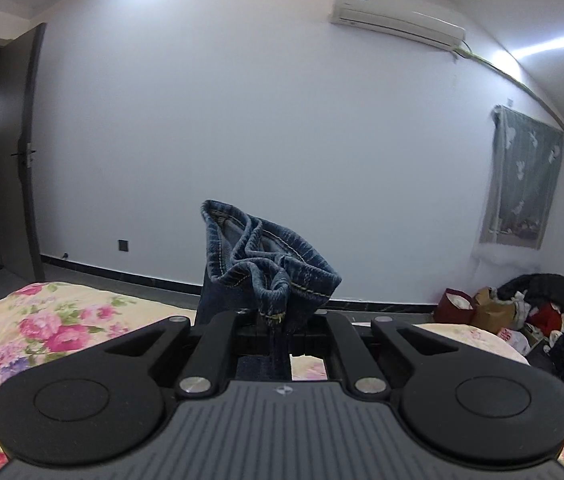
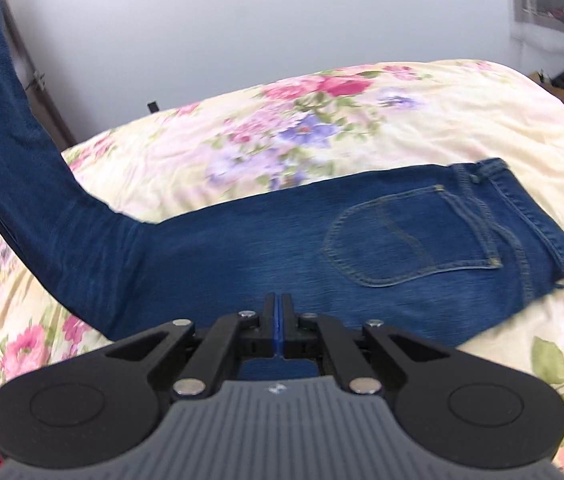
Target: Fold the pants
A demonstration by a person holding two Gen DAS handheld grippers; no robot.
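Blue denim pants (image 2: 322, 248) lie on a floral bedspread (image 2: 362, 120), folded lengthwise, back pocket up and waistband to the right. The legs rise off the bed at the left (image 2: 5, 128). In the left wrist view my left gripper (image 1: 277, 320) is shut on the bunched leg hems (image 1: 265, 260) and holds them up above the bed (image 1: 41, 328). My right gripper (image 2: 278, 308) is shut on the near edge of the pants at mid-thigh, with blue cloth showing between the jaws.
A white wall with an air conditioner (image 1: 398, 12) is ahead. A dark door (image 1: 17, 152) stands at the left. Bags and clothes (image 1: 522, 312) are piled on the floor at the right, under a curtained window (image 1: 522, 176).
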